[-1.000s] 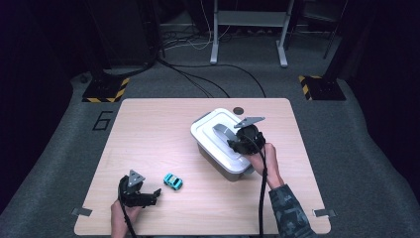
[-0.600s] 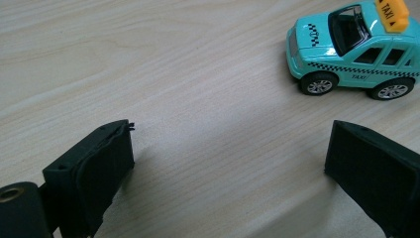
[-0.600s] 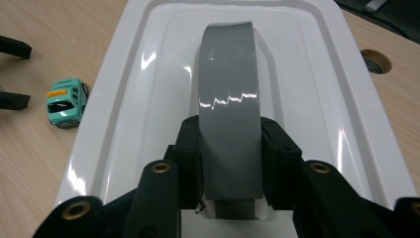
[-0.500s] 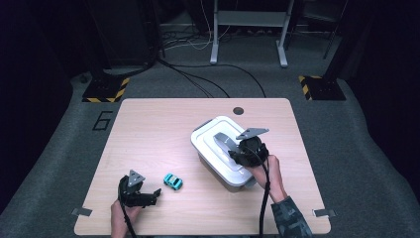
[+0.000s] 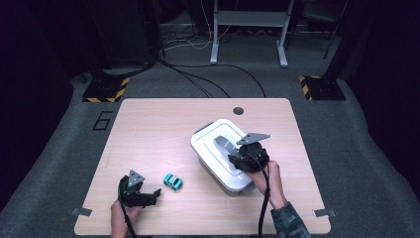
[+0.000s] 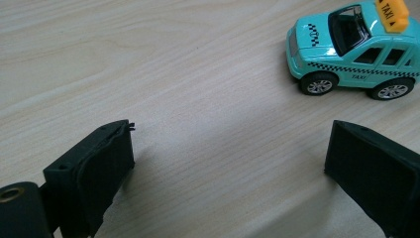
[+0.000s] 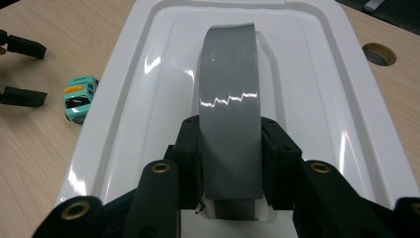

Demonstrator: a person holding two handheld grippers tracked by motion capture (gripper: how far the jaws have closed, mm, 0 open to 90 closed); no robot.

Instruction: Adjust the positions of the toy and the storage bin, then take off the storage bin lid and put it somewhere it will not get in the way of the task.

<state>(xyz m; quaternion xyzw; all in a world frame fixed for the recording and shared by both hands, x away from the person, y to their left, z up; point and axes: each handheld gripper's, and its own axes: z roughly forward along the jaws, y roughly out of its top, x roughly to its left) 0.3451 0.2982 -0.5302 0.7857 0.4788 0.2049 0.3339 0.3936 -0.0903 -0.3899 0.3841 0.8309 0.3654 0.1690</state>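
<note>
Toy taxi, a small turquoise die-cast car with a yellow roof sign (image 5: 173,181), stands on the pale wooden table (image 5: 148,129) just right of the left gripper (image 5: 154,194); that gripper's jaws gape wide and hold nothing, with the car ahead of and beyond its right-hand jaw, its long axis lying across their line; farther right sits the white plastic lidded box (image 5: 218,144), well apart from the car; the right gripper (image 7: 231,153) is clamped on the grey handle (image 7: 229,114) running along the lid, so the left hand is the nearer one to the taxi.
</note>
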